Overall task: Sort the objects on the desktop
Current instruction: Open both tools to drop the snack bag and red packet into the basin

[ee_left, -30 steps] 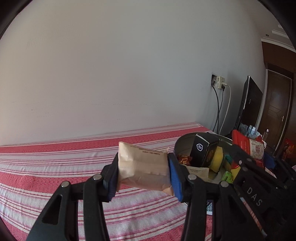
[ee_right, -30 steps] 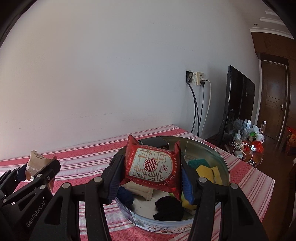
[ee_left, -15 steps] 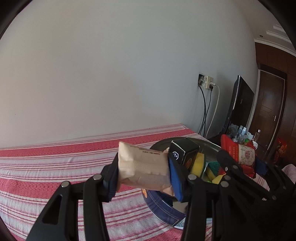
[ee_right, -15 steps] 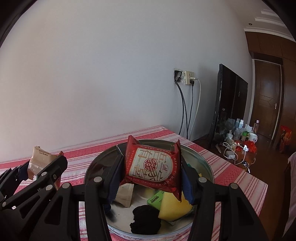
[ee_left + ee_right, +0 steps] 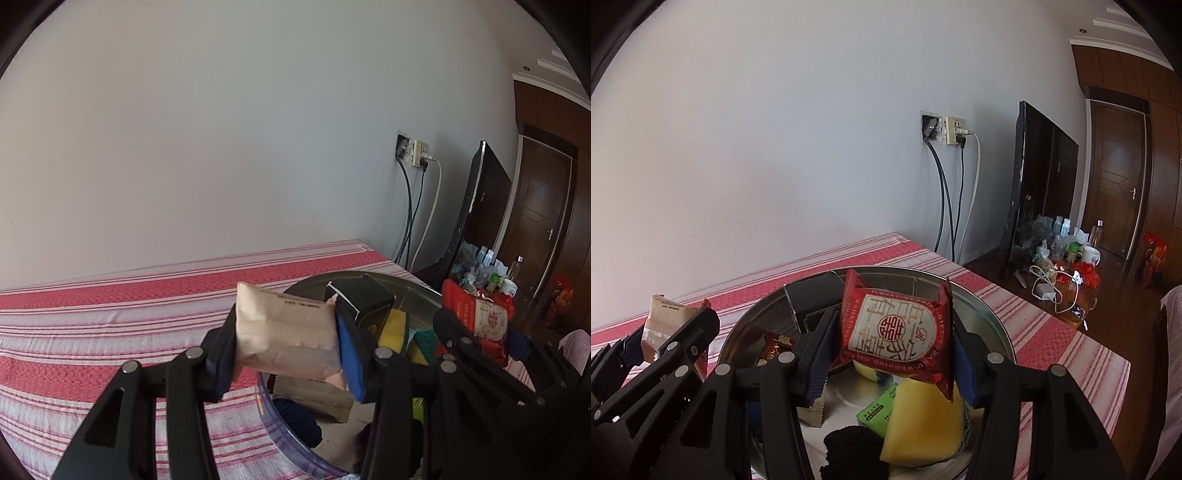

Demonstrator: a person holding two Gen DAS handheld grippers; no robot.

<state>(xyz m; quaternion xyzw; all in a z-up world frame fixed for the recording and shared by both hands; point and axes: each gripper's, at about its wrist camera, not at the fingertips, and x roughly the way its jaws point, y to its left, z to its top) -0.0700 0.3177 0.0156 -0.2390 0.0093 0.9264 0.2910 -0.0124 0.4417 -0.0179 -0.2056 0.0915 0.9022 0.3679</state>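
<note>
Carry-to-bin step of the sort: your left gripper (image 5: 288,332) is clamped on a beige snack packet (image 5: 284,332) by its two short ends, and your right gripper (image 5: 892,350) is clamped the same way on a red foil packet (image 5: 897,332) with a white medallion label. The red packet hangs over the middle of the round metal tin (image 5: 993,321), which sits near the right-hand corner of the striped tablecloth (image 5: 110,306); the beige packet hangs over the tin's left rim. The next move, by this reading, calls for you to bring each packet down clear of the rim and part the jaws only above a free patch. The tin already holds a black box (image 5: 816,302), yellow sponges (image 5: 923,428), a green packet (image 5: 877,410) and dark cloth (image 5: 849,446). Both packets are soft, sealed pillows with crimped edges, and the beige one looks slightly creased under the pads
</note>
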